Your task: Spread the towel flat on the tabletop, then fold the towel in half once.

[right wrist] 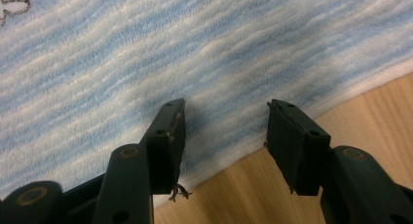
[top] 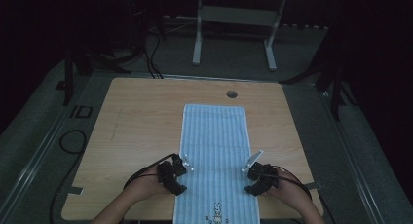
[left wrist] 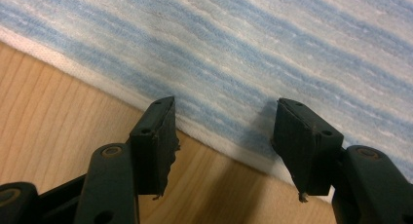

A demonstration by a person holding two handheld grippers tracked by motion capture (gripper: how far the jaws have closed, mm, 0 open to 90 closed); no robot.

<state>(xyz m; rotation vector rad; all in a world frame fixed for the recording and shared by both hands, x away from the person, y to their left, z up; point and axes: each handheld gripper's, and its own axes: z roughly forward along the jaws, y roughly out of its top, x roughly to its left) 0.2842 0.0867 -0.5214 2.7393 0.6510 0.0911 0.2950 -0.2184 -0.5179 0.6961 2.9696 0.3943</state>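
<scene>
1. The wooden table [top: 141, 136] fills the middle of the high view, with a round cable hole [top: 232, 94] near its far edge at about 12 o'clock.
2. A blue-and-white striped towel [top: 214, 151] lies flat down the table's middle, running from 12 o'clock to the near edge at 6 o'clock. A small dark printed figure [top: 217, 212] sits at its near end.
3. The person's left hand [top: 146, 185] and right hand [top: 287, 190] come in at 7 and 5 o'clock, each holding a black tool.
4. The left claw [top: 184, 164] sits at the towel's left long edge, at 9 o'clock of the cloth's near half. In the left gripper view [left wrist: 224, 131] its jaws stand apart over the white hem [left wrist: 234, 148], straddling it, pads not pressing: released.
5. The right claw [top: 249, 166] sits at the towel's right long edge, at 3 o'clock. In the right gripper view [right wrist: 226, 131] its jaws stand apart above the hem [right wrist: 229, 158], nothing pinched: released.
</scene>
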